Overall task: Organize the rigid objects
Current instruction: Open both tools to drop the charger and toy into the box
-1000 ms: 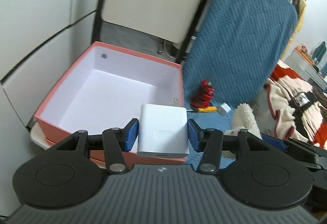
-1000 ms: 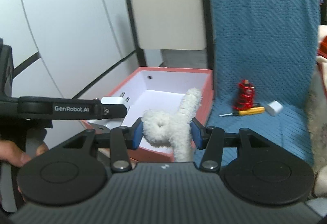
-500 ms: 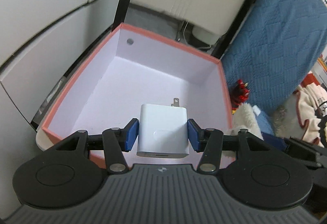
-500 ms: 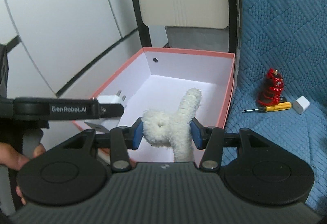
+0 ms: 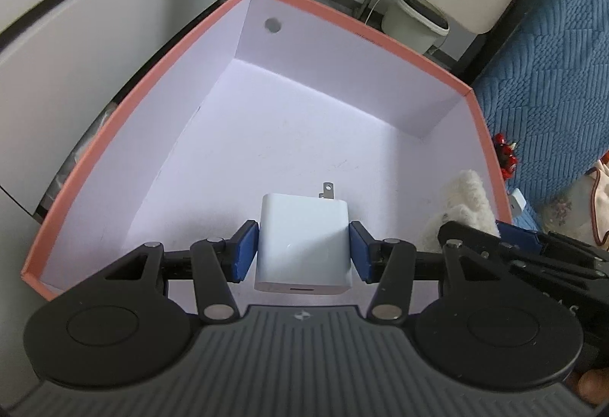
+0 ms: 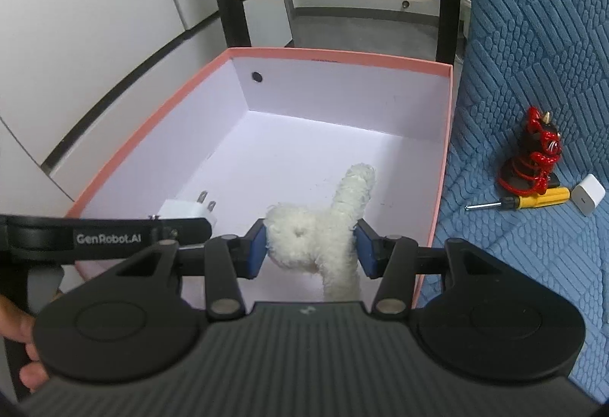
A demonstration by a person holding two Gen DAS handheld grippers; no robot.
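While both hang over the pink box (image 5: 418, 47), left hand-held gripper (image 5: 302, 251) clamps white charger (image 5: 302, 245), right hand-held gripper (image 6: 310, 245) clamps plush toy (image 6: 323, 226).

Both grippers are angled downward side by side: the left gripper (image 5: 303, 254) and right gripper (image 6: 310, 248) are each clamped (blue pads pressing) on a load.

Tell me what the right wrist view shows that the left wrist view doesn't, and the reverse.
Right wrist only: the yellow screwdriver on the blue cover, and a hand on the left gripper's handle.

Left wrist only: a white bucket behind the box.

Both: the pink box, the white charger held in the left gripper, the plush toy in the right gripper, and the red figurine.
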